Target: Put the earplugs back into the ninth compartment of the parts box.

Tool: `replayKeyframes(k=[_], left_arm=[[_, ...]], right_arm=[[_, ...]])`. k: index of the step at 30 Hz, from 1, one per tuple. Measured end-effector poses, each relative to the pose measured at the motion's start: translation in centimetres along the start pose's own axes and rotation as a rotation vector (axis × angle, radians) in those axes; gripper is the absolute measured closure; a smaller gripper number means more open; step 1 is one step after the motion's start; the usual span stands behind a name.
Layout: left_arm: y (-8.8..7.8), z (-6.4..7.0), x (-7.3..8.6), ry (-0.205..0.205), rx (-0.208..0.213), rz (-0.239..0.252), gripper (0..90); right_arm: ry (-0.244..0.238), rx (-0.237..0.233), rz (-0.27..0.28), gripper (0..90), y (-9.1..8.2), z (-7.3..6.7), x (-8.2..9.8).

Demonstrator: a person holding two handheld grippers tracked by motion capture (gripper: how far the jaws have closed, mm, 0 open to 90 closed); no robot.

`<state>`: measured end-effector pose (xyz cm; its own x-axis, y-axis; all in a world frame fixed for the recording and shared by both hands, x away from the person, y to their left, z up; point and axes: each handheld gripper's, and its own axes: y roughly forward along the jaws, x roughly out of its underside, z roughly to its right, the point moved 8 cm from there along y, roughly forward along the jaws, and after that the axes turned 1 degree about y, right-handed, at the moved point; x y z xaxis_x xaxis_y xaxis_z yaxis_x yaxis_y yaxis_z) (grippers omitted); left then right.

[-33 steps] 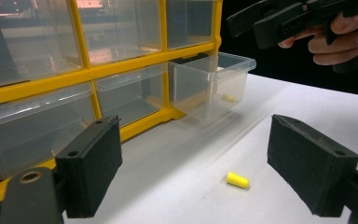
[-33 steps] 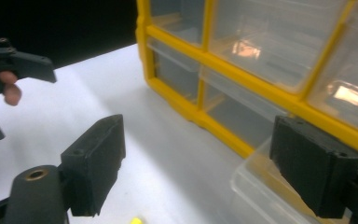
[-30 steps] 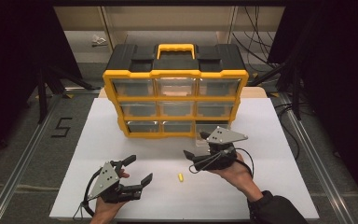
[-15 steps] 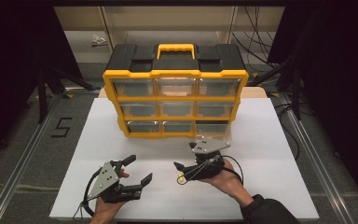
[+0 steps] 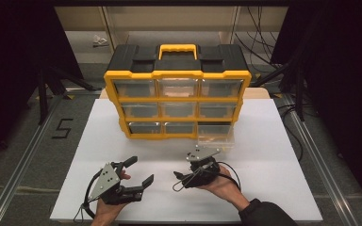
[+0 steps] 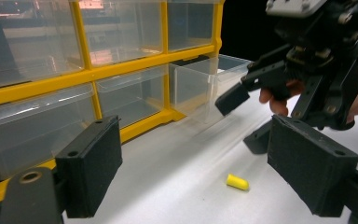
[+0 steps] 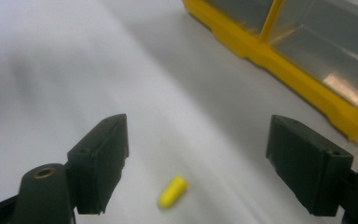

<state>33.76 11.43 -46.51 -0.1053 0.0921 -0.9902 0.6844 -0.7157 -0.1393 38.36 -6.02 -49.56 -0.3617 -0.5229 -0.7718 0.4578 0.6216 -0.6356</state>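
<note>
Right gripper (image 5: 178, 178) has sunk over the yellow plug (image 7: 172, 191) (hidden overhead), jaws apart, just narrowing.

A yellow earplug (image 7: 172, 191) is lying on the white tabletop (image 5: 273, 141); the drawer cabinet (image 5: 176, 94) is showing a yellow frame, black top and clear drawers; black pads (image 7: 102, 161) are flanking.

One yellow earplug (image 7: 172, 191), one nine-drawer cabinet (image 5: 177, 94), two claws.
</note>
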Motion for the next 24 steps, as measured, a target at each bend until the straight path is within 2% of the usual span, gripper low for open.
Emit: replayKeyframes(k=[8, 15, 24], left_arm=[[0.0, 0.0, 0.0, 0.0, -0.001, -0.001, 17.3], [0.0, 0.0, 0.0, 0.0, -0.002, 0.0, 17.3], [0.0, 0.0, 0.0, 0.0, -0.002, 0.001, 17.3]], right_arm=[[0.004, -0.015, -0.067, 30.5, 1.4, -0.1, 1.5], [0.022, -0.024, -0.106, 38.2, 2.0, -0.1, 2.3], [0.016, -0.048, -0.143, 48.8, 2.7, -0.4, 3.1]])
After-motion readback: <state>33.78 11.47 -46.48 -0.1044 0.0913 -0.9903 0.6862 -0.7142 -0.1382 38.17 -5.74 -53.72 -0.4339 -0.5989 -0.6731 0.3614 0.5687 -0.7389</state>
